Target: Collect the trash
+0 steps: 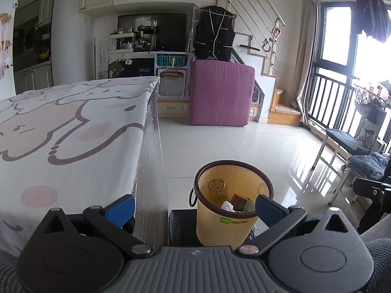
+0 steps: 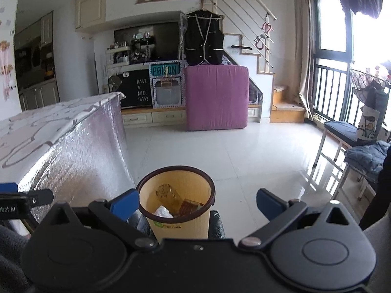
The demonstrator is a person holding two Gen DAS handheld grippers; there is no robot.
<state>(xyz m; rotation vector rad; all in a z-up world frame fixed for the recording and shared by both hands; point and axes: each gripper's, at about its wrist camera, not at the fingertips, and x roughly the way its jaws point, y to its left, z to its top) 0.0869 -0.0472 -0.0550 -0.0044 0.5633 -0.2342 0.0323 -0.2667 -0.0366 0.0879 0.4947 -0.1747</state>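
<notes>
1. Left wrist view: the left gripper (image 1: 194,207) is spread wide and holds nothing. Its blue fingers (image 1: 121,210) straddle the edge of the cloth-covered surface (image 1: 73,134) and the bin (image 1: 233,202), which stands on the floor (image 1: 244,141) just beside that surface.
2. In the same view, the bin already holds trash: a crumpled white paper (image 1: 228,206), a brown packet (image 1: 240,201) and a clear cup (image 1: 216,186) lying against its inner wall. The part of the surface that shows carries no loose trash.
3. Right wrist view: the right gripper (image 2: 196,205) is also spread and empty. The bin (image 2: 176,202) sits low between its fingers (image 2: 125,204), rim untouched, with paper (image 2: 162,212) and packet (image 2: 187,207) inside. The foil-sided surface (image 2: 73,153) lies to the left, and a tip of the other tool shows at the left edge.
4. Judgement: with both grippers empty over a part-filled bin, a drop looks complete and the collecting step seems at or near its end.
5. Next move calls for scanning surface and floor for any leftover piece, then closing one gripper on it and carrying it over the bin's rim. No leftover shows here.
</notes>
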